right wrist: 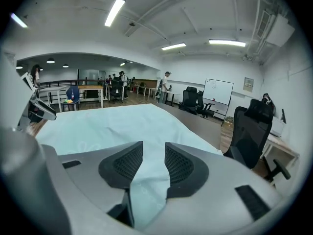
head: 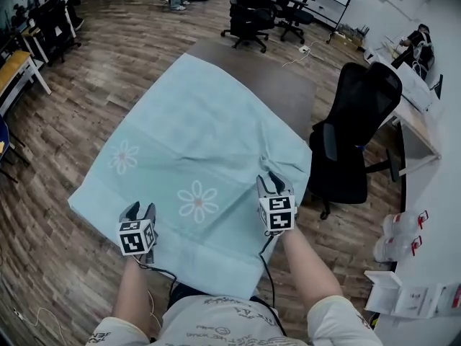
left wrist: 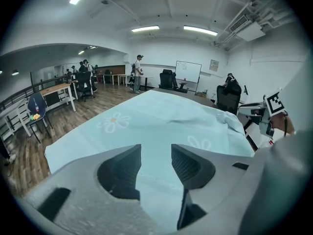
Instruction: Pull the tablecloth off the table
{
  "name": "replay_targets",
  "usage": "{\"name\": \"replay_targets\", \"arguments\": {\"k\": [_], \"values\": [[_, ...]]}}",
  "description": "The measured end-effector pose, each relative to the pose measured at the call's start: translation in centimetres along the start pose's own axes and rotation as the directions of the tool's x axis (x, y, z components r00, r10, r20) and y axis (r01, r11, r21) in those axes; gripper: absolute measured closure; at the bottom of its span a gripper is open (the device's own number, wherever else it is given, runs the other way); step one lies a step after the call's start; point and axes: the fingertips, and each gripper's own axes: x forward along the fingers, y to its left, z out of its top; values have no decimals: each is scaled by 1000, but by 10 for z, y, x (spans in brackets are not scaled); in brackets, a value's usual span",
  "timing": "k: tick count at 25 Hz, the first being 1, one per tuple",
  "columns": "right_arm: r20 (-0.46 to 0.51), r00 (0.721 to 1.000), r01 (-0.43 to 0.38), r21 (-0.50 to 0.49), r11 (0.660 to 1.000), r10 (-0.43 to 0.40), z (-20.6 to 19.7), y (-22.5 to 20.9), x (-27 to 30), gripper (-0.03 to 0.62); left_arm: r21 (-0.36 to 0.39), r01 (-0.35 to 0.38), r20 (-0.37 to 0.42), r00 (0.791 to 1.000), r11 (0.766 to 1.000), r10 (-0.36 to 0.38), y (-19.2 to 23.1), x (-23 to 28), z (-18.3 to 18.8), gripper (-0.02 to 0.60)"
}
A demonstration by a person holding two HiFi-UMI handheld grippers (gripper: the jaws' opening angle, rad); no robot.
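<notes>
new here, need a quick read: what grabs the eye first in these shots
A pale blue tablecloth with white flowers covers most of the dark table, leaving its far right part bare. The left gripper and right gripper hang over the cloth's near edge, jaws apart. A black office chair stands at the table's right.

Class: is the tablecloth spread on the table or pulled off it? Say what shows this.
Spread on it: the tablecloth covers most of the table, leaving only the far right strip bare.
</notes>
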Motion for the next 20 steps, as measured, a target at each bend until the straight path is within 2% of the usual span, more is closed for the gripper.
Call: {"name": "replay_targets", "arguments": {"k": [5, 10, 16, 20], "values": [[-91, 995, 40, -70, 997, -46, -10, -22, 43, 433, -17, -46, -46, 998, 999, 45, 39, 29, -8, 379], [-193, 977, 72, -127, 989, -95, -27, -41, 76, 428, -35, -78, -90, 993, 996, 74, 70, 51, -17, 368], [-218, 963, 125, -150, 981, -156, -44, -62, 97, 428, -51, -102, -151, 984, 993, 93, 84, 66, -39, 364], [-257, 954, 117, -160, 980, -155, -53, -62, 109, 427, -76, -119, -217, 971, 990, 100, 91, 72, -59, 363]]}}
